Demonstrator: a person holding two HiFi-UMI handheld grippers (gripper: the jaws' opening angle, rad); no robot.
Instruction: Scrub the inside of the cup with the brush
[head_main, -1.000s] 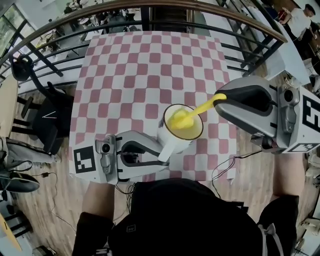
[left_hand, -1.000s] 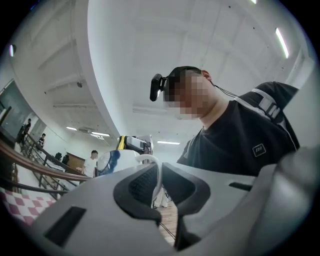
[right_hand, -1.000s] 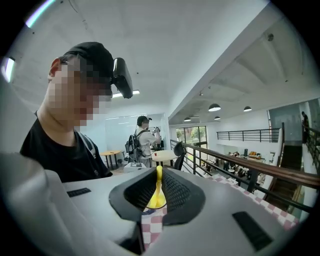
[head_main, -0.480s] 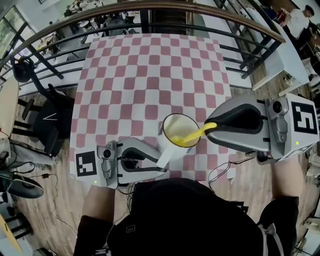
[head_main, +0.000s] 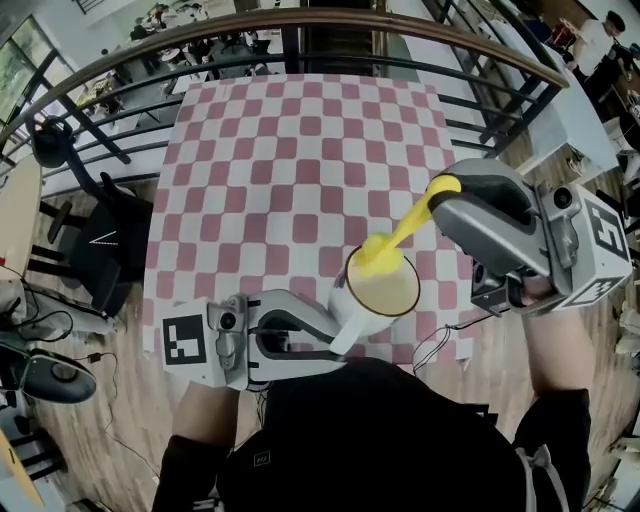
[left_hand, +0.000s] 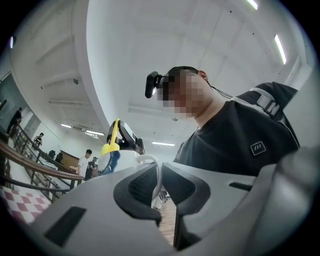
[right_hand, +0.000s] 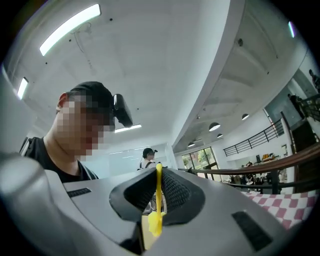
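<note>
A white cup (head_main: 372, 295) with a dark rim and pale yellow inside hangs above the near edge of the checked tablecloth (head_main: 300, 170). My left gripper (head_main: 335, 340) is shut on the cup's handle (left_hand: 156, 177), seen thin and white between its jaws. A yellow brush (head_main: 395, 240) is clamped by its handle in my right gripper (head_main: 440, 190). Its head (head_main: 375, 255) rests at the cup's far rim. In the right gripper view the brush (right_hand: 157, 207) runs straight down between the shut jaws toward the cup (right_hand: 145, 237). The left gripper view shows the brush (left_hand: 112, 142) standing above the cup (left_hand: 117, 162).
A curved metal railing (head_main: 300, 25) borders the far side of the table. A black chair (head_main: 95, 240) stands at the left. Cables (head_main: 445, 345) lie on the wooden floor under the right gripper. The person's dark shirt (head_main: 380, 440) fills the lower part of the head view.
The brush has risen from deep inside the cup to its far rim as my right gripper lifted and swung upward. Cup and left gripper shifted slightly right and nearer.
</note>
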